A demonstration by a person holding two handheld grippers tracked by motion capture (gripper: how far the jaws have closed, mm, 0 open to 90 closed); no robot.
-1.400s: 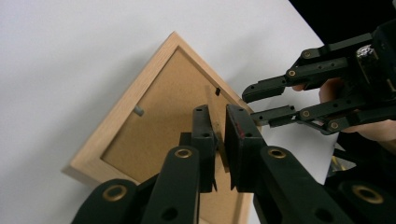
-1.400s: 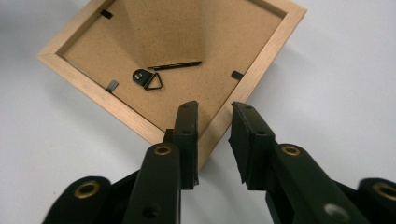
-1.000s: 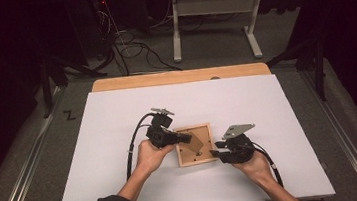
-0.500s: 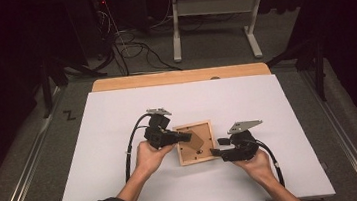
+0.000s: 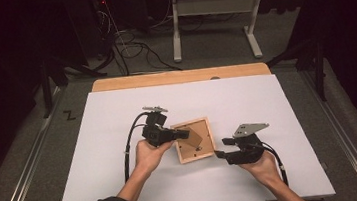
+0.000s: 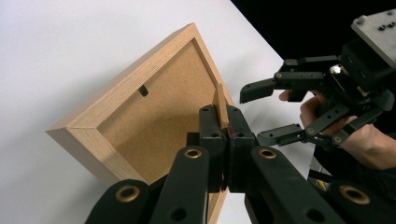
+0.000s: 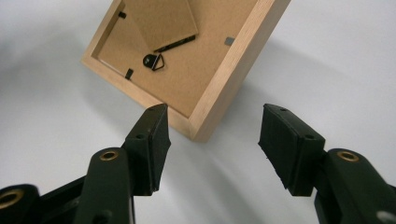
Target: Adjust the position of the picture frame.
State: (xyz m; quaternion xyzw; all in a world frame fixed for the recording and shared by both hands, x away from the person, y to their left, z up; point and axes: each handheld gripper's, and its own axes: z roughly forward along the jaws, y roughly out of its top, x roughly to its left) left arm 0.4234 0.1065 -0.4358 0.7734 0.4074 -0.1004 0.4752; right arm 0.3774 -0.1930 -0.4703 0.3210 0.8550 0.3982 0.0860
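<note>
I have the wooden picture frame (image 5: 194, 140) lying face down near the middle of the white desk (image 5: 100, 189). My left gripper (image 6: 222, 122) has its jaws clamped on the frame's easel stand (image 6: 220, 106), pulling it up off the backing board. My right gripper (image 7: 212, 140) has just been opening its jaws; they stand wide with nothing between them, just off the frame's near corner. I judge the stand is being unfolded; next I'd steady that corner with the right jaws.

Pale wood frame (image 5: 194, 140) (brown backing), white table (image 5: 99, 179), black tongs (image 7: 212, 140)
</note>
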